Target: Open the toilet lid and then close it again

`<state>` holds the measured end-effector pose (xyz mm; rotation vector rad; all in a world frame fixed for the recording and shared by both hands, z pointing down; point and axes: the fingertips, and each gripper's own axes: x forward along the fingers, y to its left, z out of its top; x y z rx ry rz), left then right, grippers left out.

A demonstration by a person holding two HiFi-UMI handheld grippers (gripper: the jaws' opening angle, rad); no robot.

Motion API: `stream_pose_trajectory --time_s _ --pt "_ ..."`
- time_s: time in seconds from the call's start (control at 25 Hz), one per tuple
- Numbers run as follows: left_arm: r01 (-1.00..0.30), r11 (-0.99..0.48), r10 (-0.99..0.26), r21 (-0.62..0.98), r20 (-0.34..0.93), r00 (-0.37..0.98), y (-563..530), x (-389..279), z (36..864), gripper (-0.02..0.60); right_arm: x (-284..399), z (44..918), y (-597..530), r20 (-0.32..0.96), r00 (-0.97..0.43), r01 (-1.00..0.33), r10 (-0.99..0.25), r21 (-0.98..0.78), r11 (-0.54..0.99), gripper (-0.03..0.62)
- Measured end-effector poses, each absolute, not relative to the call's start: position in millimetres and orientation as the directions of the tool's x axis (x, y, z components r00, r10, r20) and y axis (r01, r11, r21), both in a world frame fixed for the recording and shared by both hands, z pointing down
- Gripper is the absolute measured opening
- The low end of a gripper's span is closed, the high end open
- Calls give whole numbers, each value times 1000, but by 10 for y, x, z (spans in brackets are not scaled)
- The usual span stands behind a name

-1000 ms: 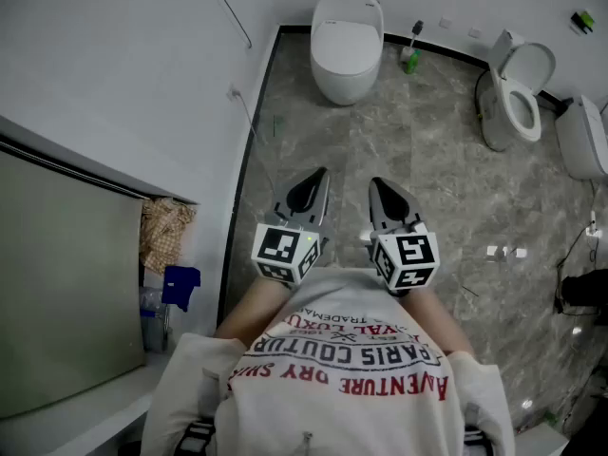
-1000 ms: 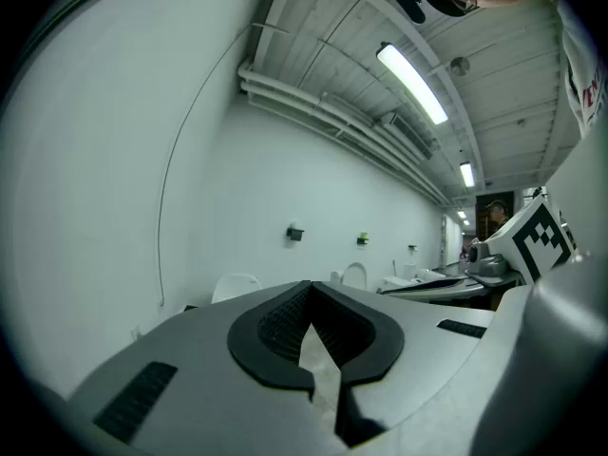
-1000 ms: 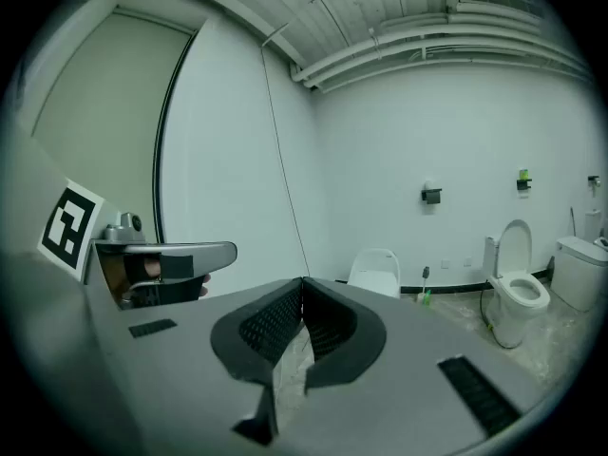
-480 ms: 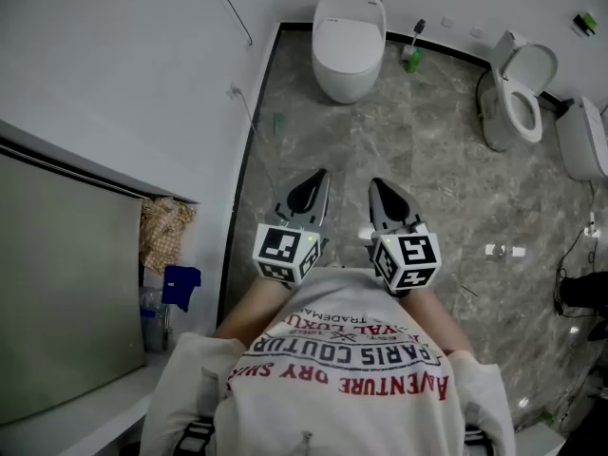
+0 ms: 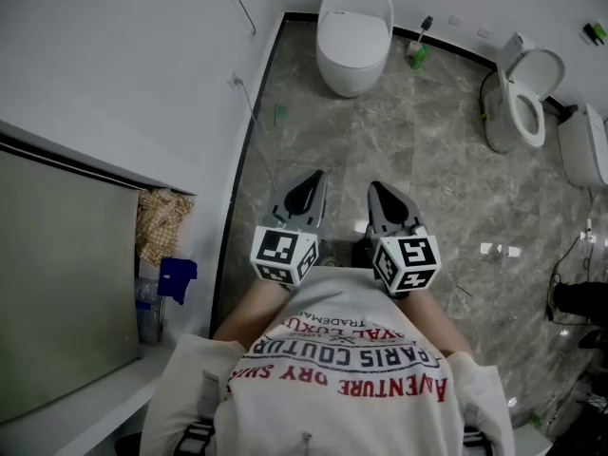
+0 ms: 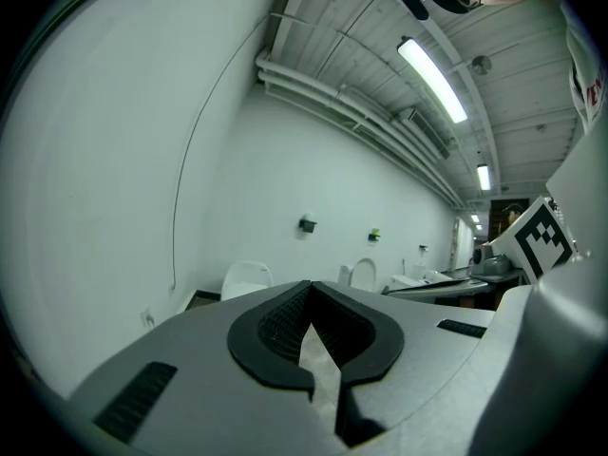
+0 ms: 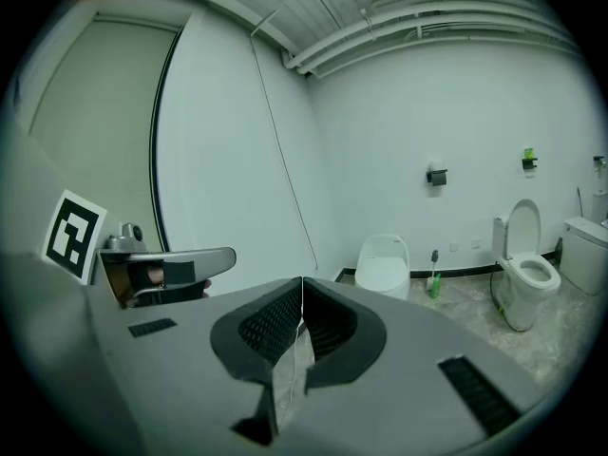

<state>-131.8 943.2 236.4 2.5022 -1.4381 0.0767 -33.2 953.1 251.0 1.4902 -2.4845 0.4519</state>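
Two grippers, left gripper (image 5: 313, 177) & right gripper (image 5: 375, 188), jaws pressed together w/ nothing between, sit near the person's chest. The toilet lid (image 5: 353, 31) lies down at the floor's (image 5: 427, 160) far-left corner, well apart. Risk: drifting to the other toilet (image 5: 524, 103) (lid already up); shut jaws can't hook an edge.

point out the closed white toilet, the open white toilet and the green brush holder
closed white toilet (image 5: 353, 38): head view, on its shut lid
open white toilet (image 5: 539, 66): head view, on its raised lid
green brush holder (image 5: 416, 58): head view, on its green base
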Motion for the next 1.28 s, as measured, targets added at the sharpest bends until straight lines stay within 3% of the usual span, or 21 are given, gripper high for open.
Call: stream_pose_trajectory --time_s 0.56,1.28 --pt "-916 -360 -888 177 236 394 8459 -1141 2533 6 -89 2664 8453 324 -559 -829 -763 -224 512 15" --pt "-960 -232 -929 160 256 267 6369 40 2461 7 1183 2593 6094 311 -642 -767 -701 -249 592 15"
